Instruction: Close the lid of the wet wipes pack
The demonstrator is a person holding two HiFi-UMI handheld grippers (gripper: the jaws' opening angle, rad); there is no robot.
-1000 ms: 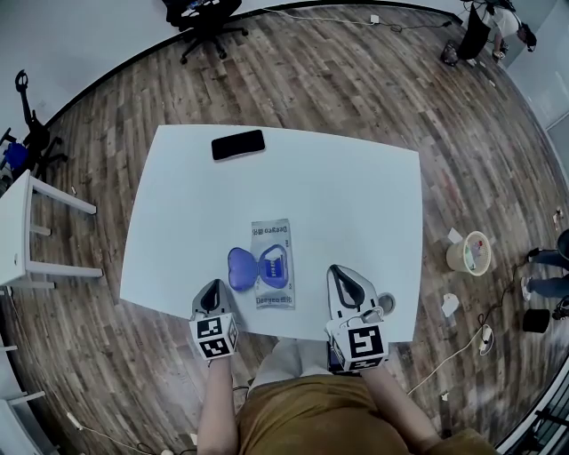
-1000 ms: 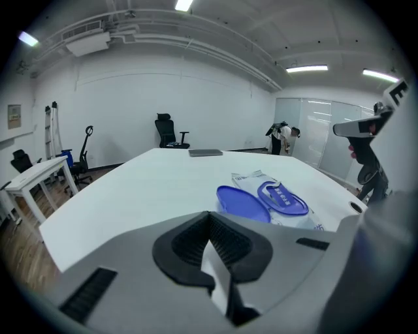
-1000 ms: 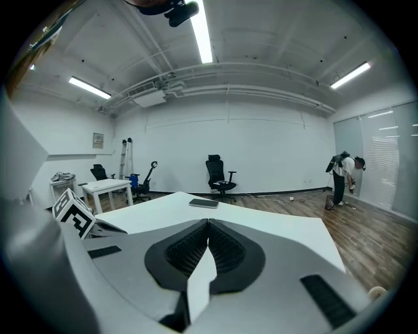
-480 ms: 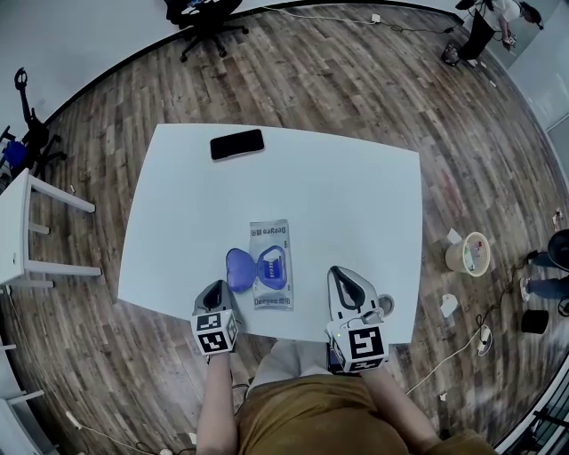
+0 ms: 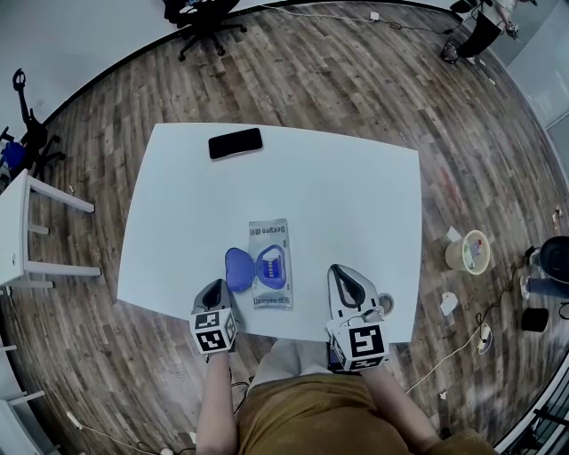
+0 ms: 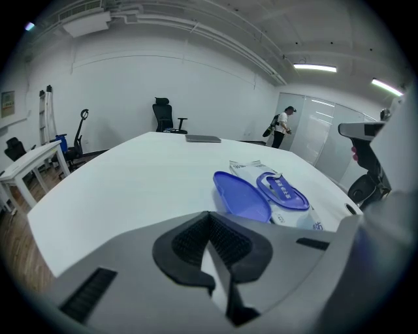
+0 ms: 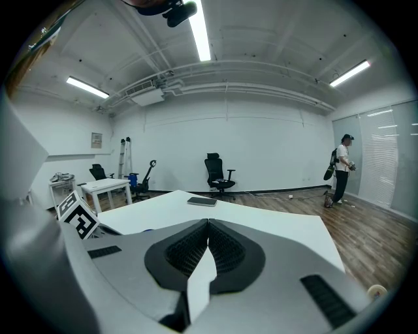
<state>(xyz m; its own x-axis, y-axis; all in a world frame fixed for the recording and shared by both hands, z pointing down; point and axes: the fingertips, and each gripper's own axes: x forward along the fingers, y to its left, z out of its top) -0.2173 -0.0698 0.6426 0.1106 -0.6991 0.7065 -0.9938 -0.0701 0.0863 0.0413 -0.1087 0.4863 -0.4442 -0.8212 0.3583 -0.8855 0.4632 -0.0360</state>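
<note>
Left tool (image 6: 209, 214) has its two jaws pressed together w/ nothing between them. Right tool (image 7: 208, 223) is the same: jaws together, empty.

The wet wipes pack (image 5: 271, 233) lies flat on the white desk (image 5: 356, 195), near the front edge, approx. between the two tools and a little closer to the left one. Its blue lid (image 5: 236, 269) is open and flipped over to the pack's left side. The blue oval frame of the opening (image 5: 273, 266) shows in the middle of the pack. In the left gripper view the lid seems to stand a bit tilted and not fully flat on the desk, but the wide-angle lens makes this hard to judge.

The left tool points at the lid from the front edge. Its tip is just beside the lid and not touching. The right tool rests at the pack's right side, near it but apart, beside a round hole in the desk (image 5: 386, 304).

A dark phone (image 5: 236, 143) lies flat near the far edge of the desk, well apart from the pack.

Around the desk is a wood floor (image 5: 356, 80). Also there:
- a black office chair (image 5: 204, 13) beyond the far side
- a small white side table (image 5: 18, 231) at the left
- a round bin (image 5: 468, 251) on the floor at the right

A person (image 7: 341, 169) stands far off, near the wall.
</note>
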